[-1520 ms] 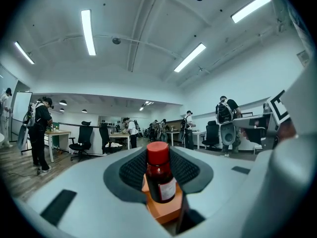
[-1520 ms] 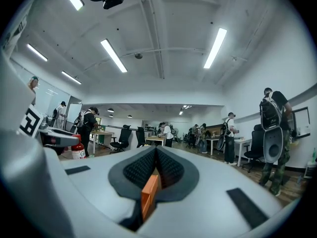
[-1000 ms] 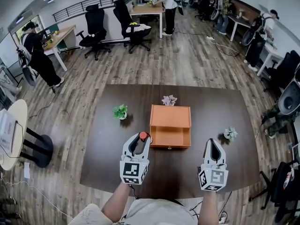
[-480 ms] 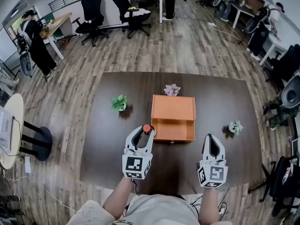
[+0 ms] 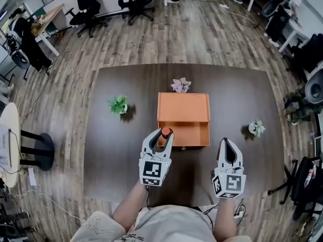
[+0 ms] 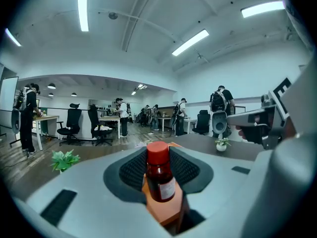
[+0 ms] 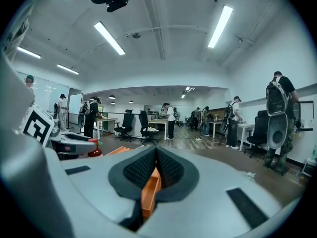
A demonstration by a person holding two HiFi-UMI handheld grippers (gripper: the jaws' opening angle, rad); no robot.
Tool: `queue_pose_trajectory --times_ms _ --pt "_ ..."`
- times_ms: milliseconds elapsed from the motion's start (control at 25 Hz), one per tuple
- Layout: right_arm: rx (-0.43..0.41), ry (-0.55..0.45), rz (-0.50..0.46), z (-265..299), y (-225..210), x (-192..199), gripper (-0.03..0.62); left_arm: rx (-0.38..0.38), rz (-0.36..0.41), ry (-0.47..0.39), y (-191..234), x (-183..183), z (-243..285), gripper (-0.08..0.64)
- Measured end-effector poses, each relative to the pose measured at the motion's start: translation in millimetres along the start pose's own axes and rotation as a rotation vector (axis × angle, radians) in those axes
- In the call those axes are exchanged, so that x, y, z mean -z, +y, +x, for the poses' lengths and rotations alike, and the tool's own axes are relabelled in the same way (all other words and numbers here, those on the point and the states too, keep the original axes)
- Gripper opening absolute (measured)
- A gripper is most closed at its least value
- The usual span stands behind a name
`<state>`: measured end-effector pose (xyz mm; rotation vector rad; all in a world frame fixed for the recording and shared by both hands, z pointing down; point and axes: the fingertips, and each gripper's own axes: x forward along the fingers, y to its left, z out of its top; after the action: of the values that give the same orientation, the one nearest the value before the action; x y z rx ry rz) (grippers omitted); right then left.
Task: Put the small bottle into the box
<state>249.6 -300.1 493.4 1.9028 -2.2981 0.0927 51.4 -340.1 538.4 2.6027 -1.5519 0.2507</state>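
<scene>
A small dark bottle with a red cap (image 6: 159,175) stands upright between the pads of my left gripper (image 5: 161,137), which is shut on it. In the head view its red cap (image 5: 166,132) shows at the front left corner of the orange box (image 5: 183,107), whose drawer (image 5: 190,134) is pulled out toward me. The bottle hangs just over the drawer's left wall. My right gripper (image 5: 228,153) is to the right of the drawer, above the table, its pads pressed together with nothing between them (image 7: 155,168). From the right gripper view the drawer's edge (image 7: 149,191) lies beyond the jaws.
On the dark brown table (image 5: 111,150) stand a green plant (image 5: 118,105) at left, a pinkish plant (image 5: 180,84) behind the box and a pale plant (image 5: 256,128) at right. Office chairs, desks and people are far off on the wooden floor.
My left gripper has carried the bottle to the right and forward, from beside the drawer to over its front left corner. The head view has tilted down. The right gripper has hardly moved.
</scene>
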Motion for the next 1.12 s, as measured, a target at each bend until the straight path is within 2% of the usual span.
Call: queue_pose_trajectory --times_ms 240,400,600,1120 --pt "0.002 0.022 0.014 11 -4 10 0.002 0.058 0.072 0.056 -19 18 24 0.138" --pt "0.003 0.027 0.02 15 -6 12 0.002 0.087 0.094 0.09 -28 28 36 0.138" --pt "0.002 0.033 0.023 18 -6 16 0.002 0.099 0.093 0.14 -35 45 46 0.138" --pt "-0.008 0.036 0.024 17 -6 16 0.002 0.127 0.17 0.197 -45 62 69 0.138"
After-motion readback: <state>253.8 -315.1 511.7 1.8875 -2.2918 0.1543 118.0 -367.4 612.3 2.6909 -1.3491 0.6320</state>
